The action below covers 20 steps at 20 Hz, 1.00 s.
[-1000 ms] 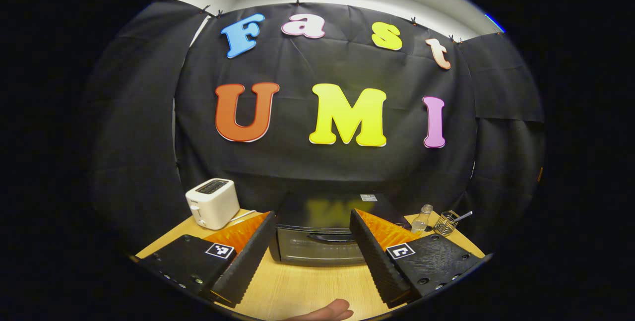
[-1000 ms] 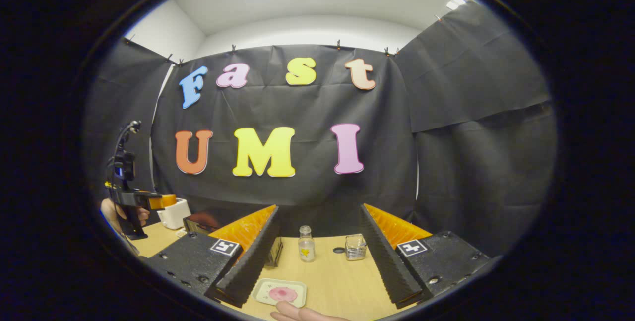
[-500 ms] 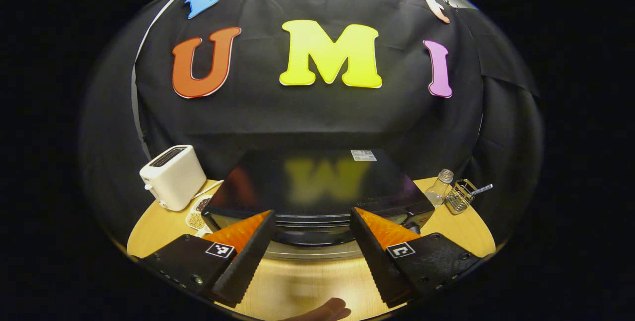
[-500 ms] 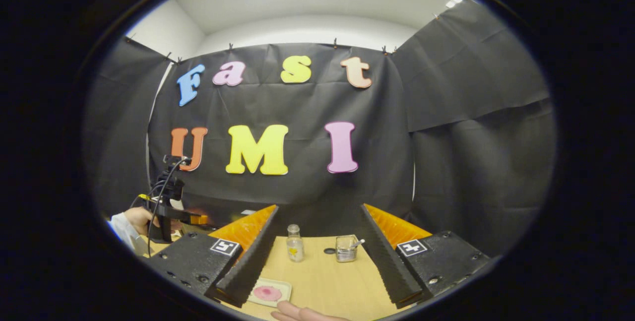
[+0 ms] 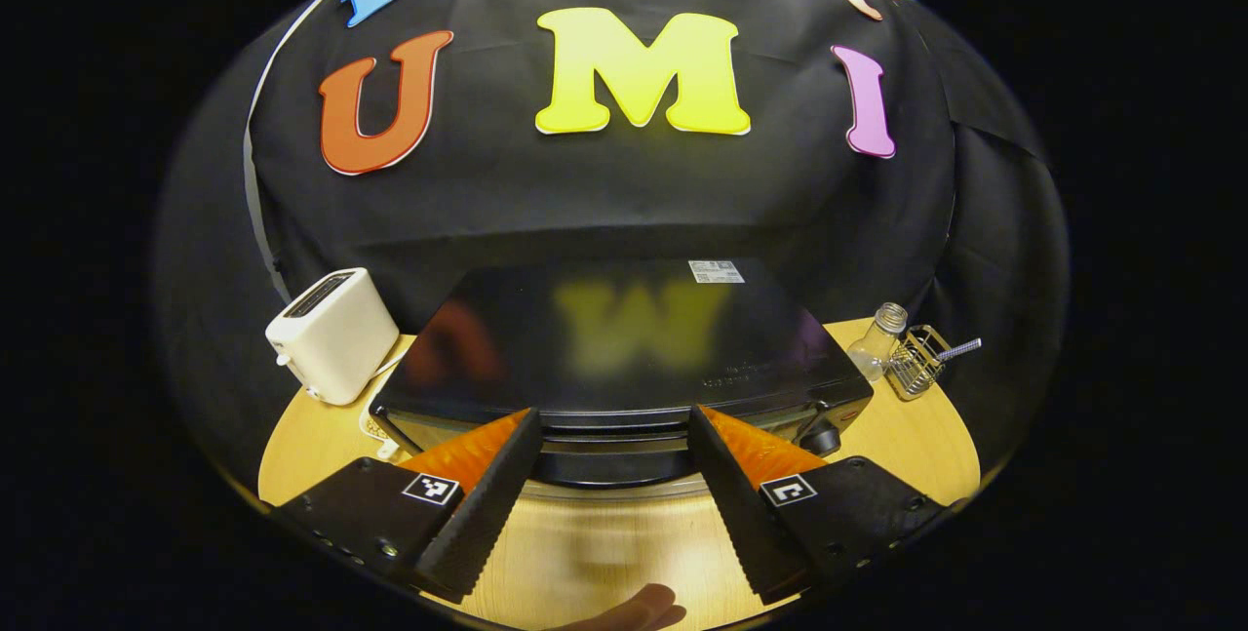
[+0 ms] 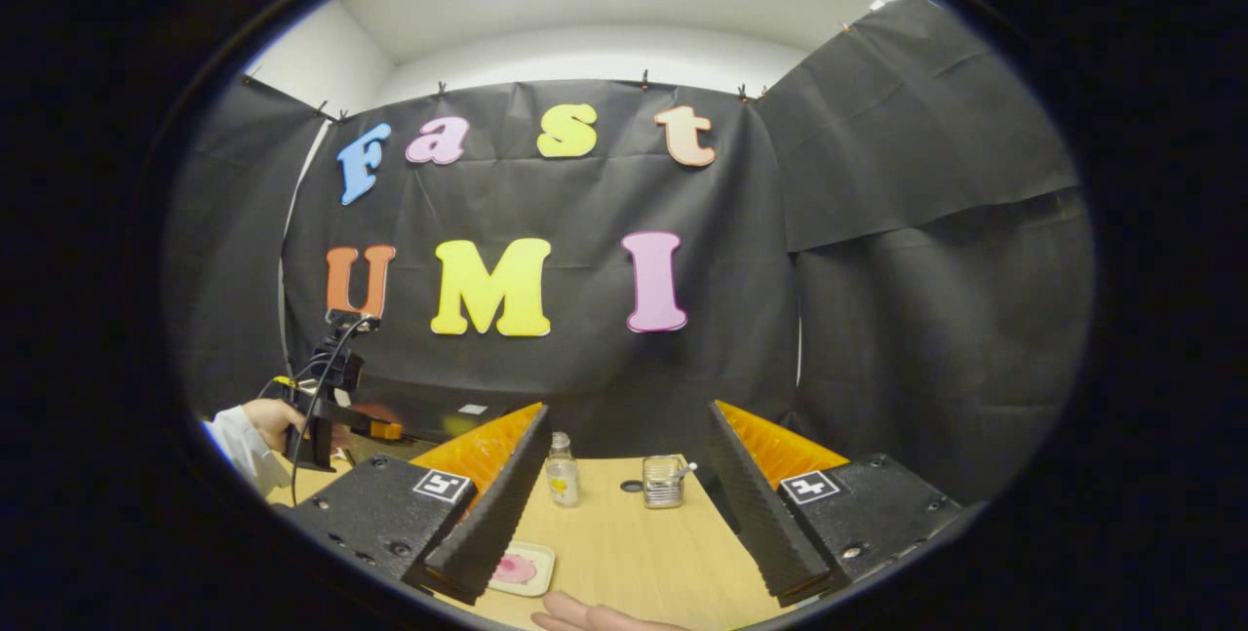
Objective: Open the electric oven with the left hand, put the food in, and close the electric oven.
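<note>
Bystanders on your wooden table

You had a white toaster [image 5: 333, 334] standing at the table's [image 5: 907, 436] far left edge, while a small clear glass bottle [image 5: 877, 339] and a wire basket [image 5: 917, 368] with something metal poking out stood just beside each other toward the far right

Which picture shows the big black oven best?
The left gripper view: the electric oven sits straight ahead, with its glossy top, front edge and a knob in plain sight between the open hand-held gripper fingers. The right gripper view catches just a dark corner of it at far left.
</note>
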Tool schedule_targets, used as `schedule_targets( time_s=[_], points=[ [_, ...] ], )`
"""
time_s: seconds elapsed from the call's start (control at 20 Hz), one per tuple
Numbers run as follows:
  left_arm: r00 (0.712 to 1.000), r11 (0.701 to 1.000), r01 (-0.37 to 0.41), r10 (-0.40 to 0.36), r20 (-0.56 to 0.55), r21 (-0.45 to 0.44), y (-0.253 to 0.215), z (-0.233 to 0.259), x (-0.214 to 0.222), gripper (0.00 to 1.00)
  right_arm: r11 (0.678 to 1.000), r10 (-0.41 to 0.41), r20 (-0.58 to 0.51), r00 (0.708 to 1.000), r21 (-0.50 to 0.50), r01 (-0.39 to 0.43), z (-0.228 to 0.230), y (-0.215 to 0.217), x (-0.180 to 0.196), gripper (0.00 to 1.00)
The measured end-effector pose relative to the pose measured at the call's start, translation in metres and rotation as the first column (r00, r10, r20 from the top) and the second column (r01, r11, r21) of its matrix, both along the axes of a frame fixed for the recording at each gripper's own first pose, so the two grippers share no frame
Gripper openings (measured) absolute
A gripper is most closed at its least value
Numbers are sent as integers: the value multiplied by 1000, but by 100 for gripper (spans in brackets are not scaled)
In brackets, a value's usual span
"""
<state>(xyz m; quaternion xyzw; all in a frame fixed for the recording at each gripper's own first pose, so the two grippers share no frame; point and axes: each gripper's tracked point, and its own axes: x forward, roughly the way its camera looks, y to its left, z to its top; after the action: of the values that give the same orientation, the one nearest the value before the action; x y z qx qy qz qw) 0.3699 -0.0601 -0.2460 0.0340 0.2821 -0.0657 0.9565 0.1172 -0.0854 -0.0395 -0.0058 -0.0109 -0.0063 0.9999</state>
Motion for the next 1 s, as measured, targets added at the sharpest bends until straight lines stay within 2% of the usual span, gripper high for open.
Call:
schedule_targets(
  time_s=[0.5,0.9,1.0],
  points=[
    [1000,1000,12,-12,-7,11,5,-14,-64,96,999,33,-12,999,-2,-33,2,19,-25,100],
    [1000,1000,1,-1,-5,4,12,-49,-115,96,997,68,-89,994,-17,-70,-33,39,-17,100],
    [999,1000,-2,2,-36,7,12,-66,-130,96,997,69,-108,992,-26,-72,-40,41,-13,100]
  ],
)
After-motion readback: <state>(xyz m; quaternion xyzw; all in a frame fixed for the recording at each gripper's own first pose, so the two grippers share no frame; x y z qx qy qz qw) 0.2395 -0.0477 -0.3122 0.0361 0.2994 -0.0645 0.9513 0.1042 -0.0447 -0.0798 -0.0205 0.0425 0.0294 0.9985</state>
